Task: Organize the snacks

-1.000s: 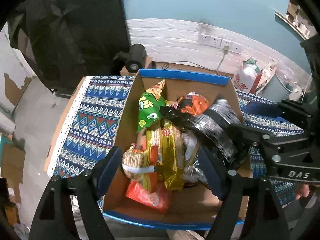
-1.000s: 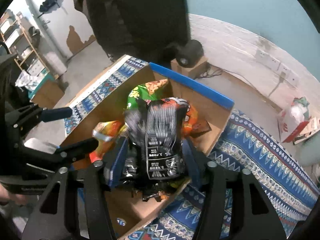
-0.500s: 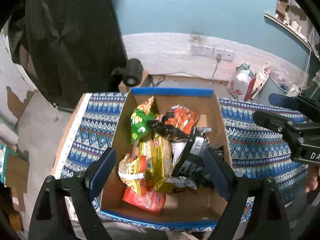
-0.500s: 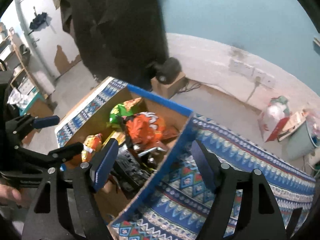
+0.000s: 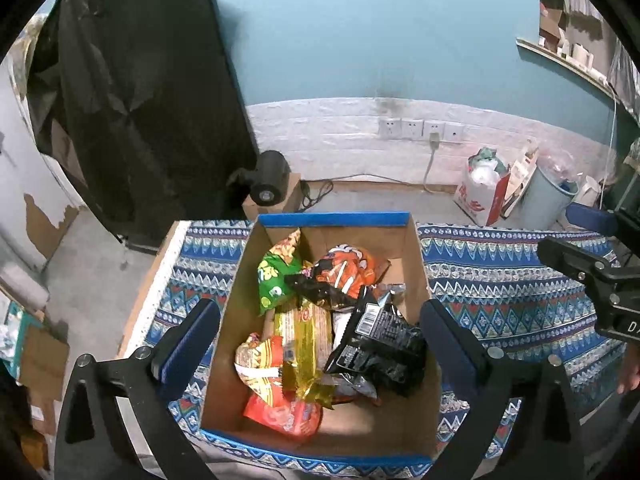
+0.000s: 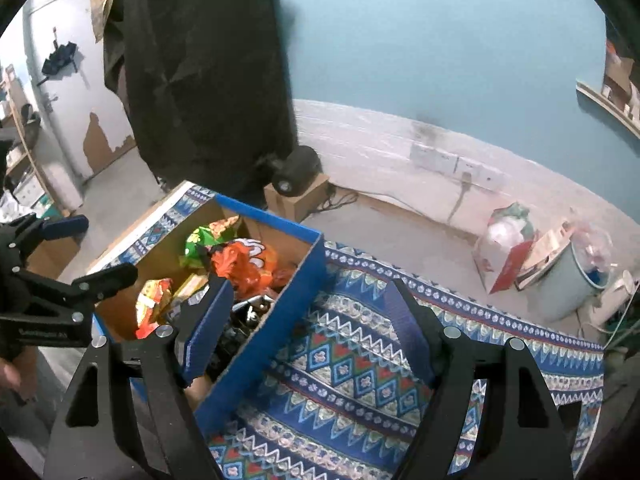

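A cardboard box with blue edges [image 5: 334,219] [image 6: 280,320] sits on a blue patterned cloth [image 5: 500,276] [image 6: 360,360]. It holds several snack bags: a green one [image 5: 274,280], an orange one [image 5: 346,270] [image 6: 244,260], a yellow one [image 5: 302,340], a red one [image 5: 280,416] and a black one [image 5: 376,344] lying at the right side. My left gripper [image 5: 320,332] hangs open and empty above the box. My right gripper [image 6: 308,320] is open and empty, over the box's right wall and the cloth.
The cloth covers a table whose left edge [image 5: 160,272] drops to a grey floor. Behind are a small black fan on a box [image 5: 266,184], wall sockets [image 5: 420,130], a white-and-red bag [image 5: 484,192] and a grey bin [image 5: 548,196].
My right gripper opened and let the black bag drop into the box, then pulled back up and right. Both grippers rose away from the box.
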Action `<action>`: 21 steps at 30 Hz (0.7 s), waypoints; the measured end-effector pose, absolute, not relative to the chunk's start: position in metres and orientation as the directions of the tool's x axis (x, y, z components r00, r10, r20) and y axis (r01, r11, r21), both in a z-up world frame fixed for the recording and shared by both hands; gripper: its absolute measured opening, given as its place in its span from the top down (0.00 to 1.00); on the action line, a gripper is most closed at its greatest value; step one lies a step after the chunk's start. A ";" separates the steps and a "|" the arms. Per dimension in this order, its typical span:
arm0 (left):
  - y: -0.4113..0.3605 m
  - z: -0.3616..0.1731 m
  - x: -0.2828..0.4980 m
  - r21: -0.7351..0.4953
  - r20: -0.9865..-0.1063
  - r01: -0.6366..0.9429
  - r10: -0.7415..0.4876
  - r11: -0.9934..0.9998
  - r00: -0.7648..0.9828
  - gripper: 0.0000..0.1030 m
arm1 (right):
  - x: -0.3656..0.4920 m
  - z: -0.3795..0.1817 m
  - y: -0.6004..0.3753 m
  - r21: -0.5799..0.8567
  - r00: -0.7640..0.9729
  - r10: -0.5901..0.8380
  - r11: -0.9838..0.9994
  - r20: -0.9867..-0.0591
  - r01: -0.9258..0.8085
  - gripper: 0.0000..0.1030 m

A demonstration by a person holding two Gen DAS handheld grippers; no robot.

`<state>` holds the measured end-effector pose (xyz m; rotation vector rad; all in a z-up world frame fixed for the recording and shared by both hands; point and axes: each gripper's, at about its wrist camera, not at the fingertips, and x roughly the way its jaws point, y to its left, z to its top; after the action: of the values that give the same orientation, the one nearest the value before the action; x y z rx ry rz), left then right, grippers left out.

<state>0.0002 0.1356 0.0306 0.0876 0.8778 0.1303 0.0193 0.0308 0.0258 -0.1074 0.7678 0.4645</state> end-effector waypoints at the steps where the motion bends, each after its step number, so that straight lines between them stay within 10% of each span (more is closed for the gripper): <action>1: 0.134 0.031 -0.001 0.138 -0.756 -0.079 0.157 0.987 0.635 0.01 | 0.019 0.025 0.028 0.070 0.627 0.360 0.897 -0.690 -0.437 0.25; 21: 0.123 0.031 -0.002 0.188 -0.746 -0.074 0.191 0.979 0.638 0.01 | 0.020 0.018 0.012 0.065 0.620 0.340 0.905 -0.707 -0.421 0.25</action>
<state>-0.0021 0.1231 0.0311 0.1451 0.8665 0.1517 0.0195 0.0123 0.0185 -0.1106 0.7893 0.4383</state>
